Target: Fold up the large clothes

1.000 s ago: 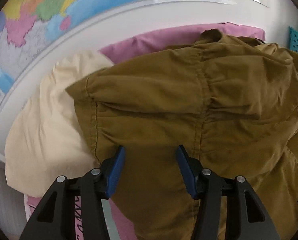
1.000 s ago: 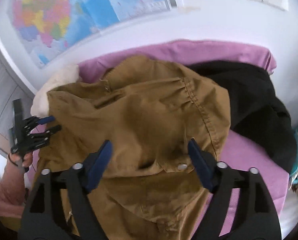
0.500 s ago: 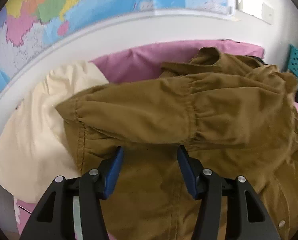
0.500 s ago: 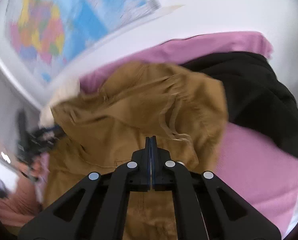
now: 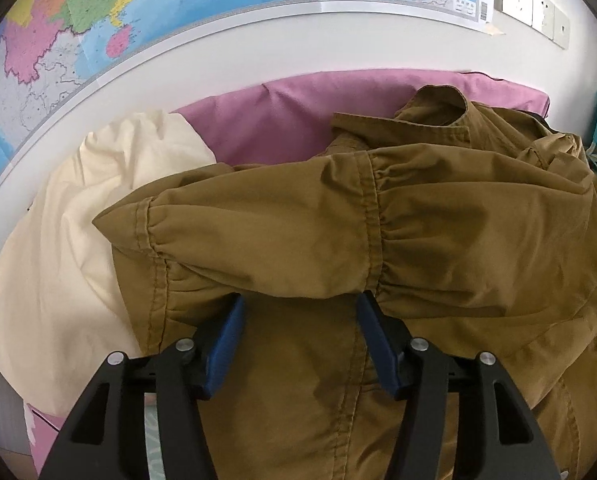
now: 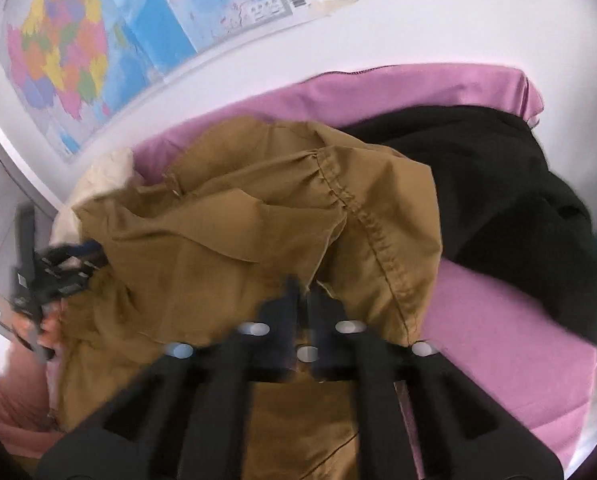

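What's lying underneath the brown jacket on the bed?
Under the brown jacket show a cream garment at one side, a black garment at the other, and the pink sheet. Whatever lies beneath its middle is covered.

Three garments (image 6: 258,216), two tongs (image 5: 298,308)

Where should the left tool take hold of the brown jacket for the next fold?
Probably the brown jacket at the gathered cuff end of its folded-over sleeve, coming in from the cream garment side. That end sticks out as a free, stiff stitched edge; the left tool stands open just under the sleeve.
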`<state>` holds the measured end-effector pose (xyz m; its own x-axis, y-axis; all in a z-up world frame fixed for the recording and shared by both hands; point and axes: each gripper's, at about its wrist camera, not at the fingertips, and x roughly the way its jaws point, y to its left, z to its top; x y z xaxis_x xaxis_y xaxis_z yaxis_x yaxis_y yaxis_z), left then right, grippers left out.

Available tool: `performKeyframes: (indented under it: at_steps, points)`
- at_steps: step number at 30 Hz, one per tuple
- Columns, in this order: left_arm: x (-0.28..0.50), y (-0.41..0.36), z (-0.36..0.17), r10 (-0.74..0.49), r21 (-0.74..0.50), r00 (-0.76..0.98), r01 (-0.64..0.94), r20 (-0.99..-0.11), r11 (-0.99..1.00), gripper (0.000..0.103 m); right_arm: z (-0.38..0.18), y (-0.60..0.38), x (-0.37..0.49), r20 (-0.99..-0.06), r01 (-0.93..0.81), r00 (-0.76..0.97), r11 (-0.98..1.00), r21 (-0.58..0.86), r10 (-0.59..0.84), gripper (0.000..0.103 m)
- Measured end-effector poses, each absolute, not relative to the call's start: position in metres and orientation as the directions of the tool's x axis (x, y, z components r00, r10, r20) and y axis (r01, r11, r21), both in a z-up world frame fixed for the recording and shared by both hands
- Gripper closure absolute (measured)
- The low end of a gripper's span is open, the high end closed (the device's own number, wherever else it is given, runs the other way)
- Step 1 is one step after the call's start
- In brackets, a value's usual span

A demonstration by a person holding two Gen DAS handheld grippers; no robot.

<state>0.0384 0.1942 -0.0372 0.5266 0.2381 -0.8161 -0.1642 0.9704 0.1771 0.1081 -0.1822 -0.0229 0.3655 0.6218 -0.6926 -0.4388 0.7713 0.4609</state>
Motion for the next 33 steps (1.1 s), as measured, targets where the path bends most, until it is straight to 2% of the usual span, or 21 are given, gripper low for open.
performKeyframes:
  at_steps: [4, 6, 7, 8, 10, 13, 15, 18, 22, 26, 27, 30, 31, 33]
  points:
    - [0.043, 0.195, -0.039, 0.230, 0.168, 0.518, -0.164, -0.824, 0.972, 0.048, -0.014, -0.218, 0.100, -0.650, -0.361, 0.374, 0.749, 0.555, 0.662, 0.099]
    - [0.049, 0.196, -0.041, 0.230, 0.164, 0.503, -0.171, -0.833, 0.971, 0.048, -0.019, -0.209, 0.099, -0.735, -0.368, 0.387, 0.825, 0.430, 0.556, 0.095]
    - [0.051, 0.196, -0.042, 0.233, 0.167, 0.494, -0.175, -0.838, 0.970, 0.048, -0.023, -0.203, 0.100, -0.785, -0.353, 0.407, 0.873, 0.337, 0.468, 0.086]
    - [0.054, 0.195, -0.043, 0.238, 0.172, 0.489, -0.178, -0.839, 0.969, 0.048, -0.025, -0.201, 0.100, -0.804, -0.340, 0.417, 0.894, 0.293, 0.423, 0.071]
    - [0.054, 0.194, -0.042, 0.244, 0.177, 0.489, -0.180, -0.838, 0.968, 0.048, -0.013, -0.206, 0.093, -0.766, -0.323, 0.490, 0.903, 0.284, 0.416, 0.060]
    - [0.047, 0.193, -0.035, 0.219, 0.150, 0.503, -0.176, -0.836, 0.973, 0.047, 0.017, -0.208, 0.071, -0.657, -0.388, 0.580, 0.872, 0.297, 0.482, 0.060]
    - [0.039, 0.190, -0.027, 0.196, 0.138, 0.529, -0.147, -0.826, 0.979, 0.047, 0.026, -0.191, 0.059, -0.628, -0.485, 0.555, 0.826, 0.288, 0.545, 0.060]
    - [0.034, 0.181, -0.018, 0.165, 0.139, 0.568, -0.090, -0.806, 0.986, 0.045, 0.021, -0.144, 0.050, -0.670, -0.609, 0.502, 0.773, 0.175, 0.547, 0.061]
    - [0.048, 0.179, -0.033, 0.160, 0.138, 0.529, -0.081, -0.833, 0.987, 0.045, -0.019, -0.110, 0.077, -0.766, -0.617, 0.463, 0.783, 0.082, 0.445, 0.067]
    - [0.060, 0.187, -0.057, 0.157, 0.125, 0.481, -0.099, -0.862, 0.987, 0.045, -0.049, -0.122, 0.100, -0.805, -0.559, 0.397, 0.812, 0.168, 0.441, 0.082]
    - [0.057, 0.185, -0.056, 0.159, 0.126, 0.484, -0.101, -0.860, 0.987, 0.045, -0.046, -0.125, 0.098, -0.798, -0.558, 0.403, 0.812, 0.174, 0.448, 0.082]
    - [0.050, 0.180, -0.049, 0.195, 0.157, 0.499, -0.116, -0.845, 0.981, 0.043, -0.028, -0.130, 0.077, -0.780, -0.567, 0.452, 0.814, 0.124, 0.434, 0.073]
    - [0.046, 0.179, -0.047, 0.193, 0.154, 0.505, -0.118, -0.841, 0.981, 0.043, -0.020, -0.133, 0.067, -0.763, -0.584, 0.463, 0.803, 0.121, 0.451, 0.064]
    - [0.033, 0.177, -0.041, 0.186, 0.147, 0.525, -0.115, -0.831, 0.982, 0.043, -0.009, -0.137, 0.048, -0.738, -0.624, 0.458, 0.770, 0.129, 0.495, 0.061]
